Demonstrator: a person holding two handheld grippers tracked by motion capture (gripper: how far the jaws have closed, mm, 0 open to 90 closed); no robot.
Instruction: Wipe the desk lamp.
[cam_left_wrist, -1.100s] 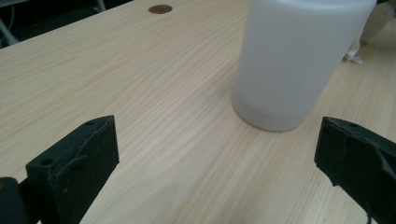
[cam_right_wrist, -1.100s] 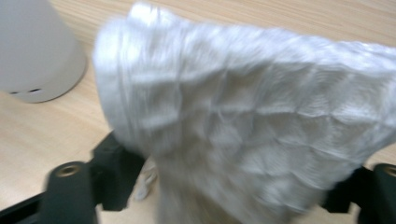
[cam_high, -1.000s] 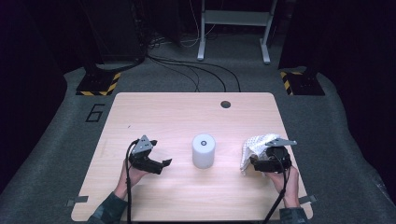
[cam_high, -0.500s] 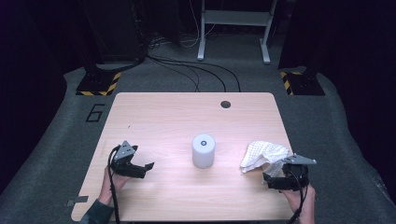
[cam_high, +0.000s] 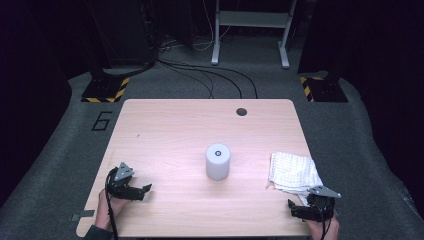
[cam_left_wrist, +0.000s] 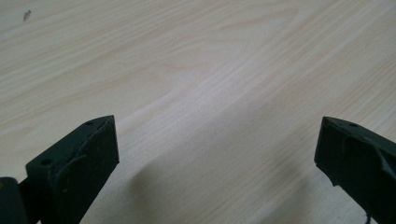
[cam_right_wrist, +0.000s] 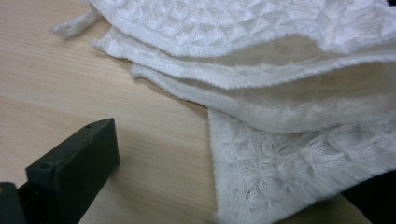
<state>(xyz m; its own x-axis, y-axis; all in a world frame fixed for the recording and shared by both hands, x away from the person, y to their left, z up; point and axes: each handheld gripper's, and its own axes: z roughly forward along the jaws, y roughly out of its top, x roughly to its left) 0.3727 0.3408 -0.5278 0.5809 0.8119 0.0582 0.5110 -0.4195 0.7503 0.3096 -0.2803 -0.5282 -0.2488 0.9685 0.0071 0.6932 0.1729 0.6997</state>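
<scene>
1. White waffle-weave cloth (cam_high: 292, 172) lies folded at the light wooden table's (cam_high: 200, 125) right edge, near me.
2. My right gripper (cam_high: 300, 210) sits low just behind it, jaws just opened wide, nothing between them.
3. My left gripper (cam_high: 141, 190) rests low at the near left, jaws spread, empty.
4. White cylinder (cam_high: 218, 161) stands mid-table.

The left gripper (cam_high: 131, 187) sits low at the near left, held in the person's left hand (cam_high: 111, 207), fingers (cam_left_wrist: 88, 154) spread wide with nothing between them. The right gripper (cam_high: 303, 210) sits low at the near right, its fingers (cam_right_wrist: 74, 161) having just been opening, nothing gripped.
</scene>
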